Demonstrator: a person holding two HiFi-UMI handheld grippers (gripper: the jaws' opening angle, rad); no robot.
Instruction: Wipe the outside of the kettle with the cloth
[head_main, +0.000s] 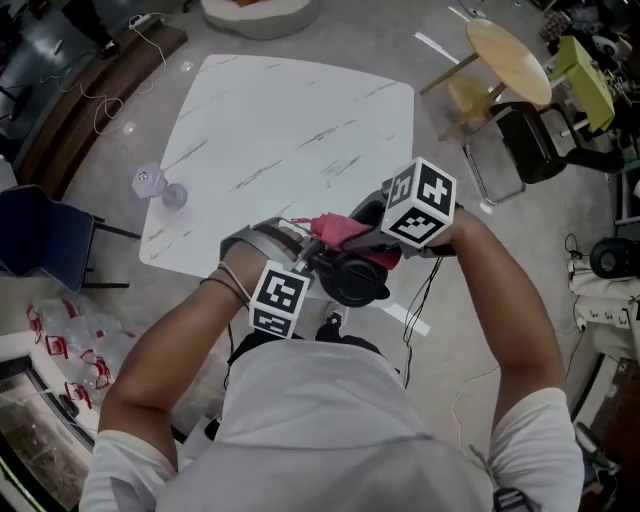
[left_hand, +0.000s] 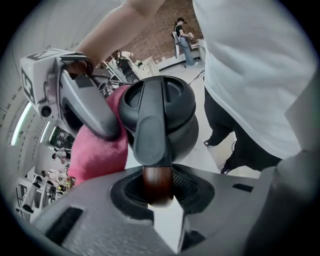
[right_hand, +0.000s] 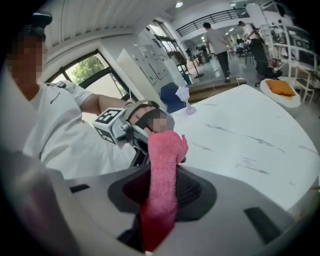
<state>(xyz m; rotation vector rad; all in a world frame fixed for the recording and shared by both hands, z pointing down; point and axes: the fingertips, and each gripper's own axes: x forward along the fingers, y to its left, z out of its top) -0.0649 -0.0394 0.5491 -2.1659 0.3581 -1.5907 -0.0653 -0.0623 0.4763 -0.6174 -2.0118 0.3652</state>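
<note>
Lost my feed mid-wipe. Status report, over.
Left gripper shut on kettle handle. Right gripper shut on pink cloth. Cloth against kettle's side, nothing in the way.

Most of the counter (head_main: 300, 130) is bare, so you can pass freely over it. Only a small glass (head_main: 172, 195) stands near its left edge. At the near edge it is tight: the kettle (head_main: 355, 280), cloth (head_main: 340, 230), left gripper (left_hand: 157, 182) and right gripper (right_hand: 161, 190) crowd together close to your body. A blue chair (head_main: 45, 240) stands off the left side and a black chair (head_main: 530, 140) off the right.
</note>
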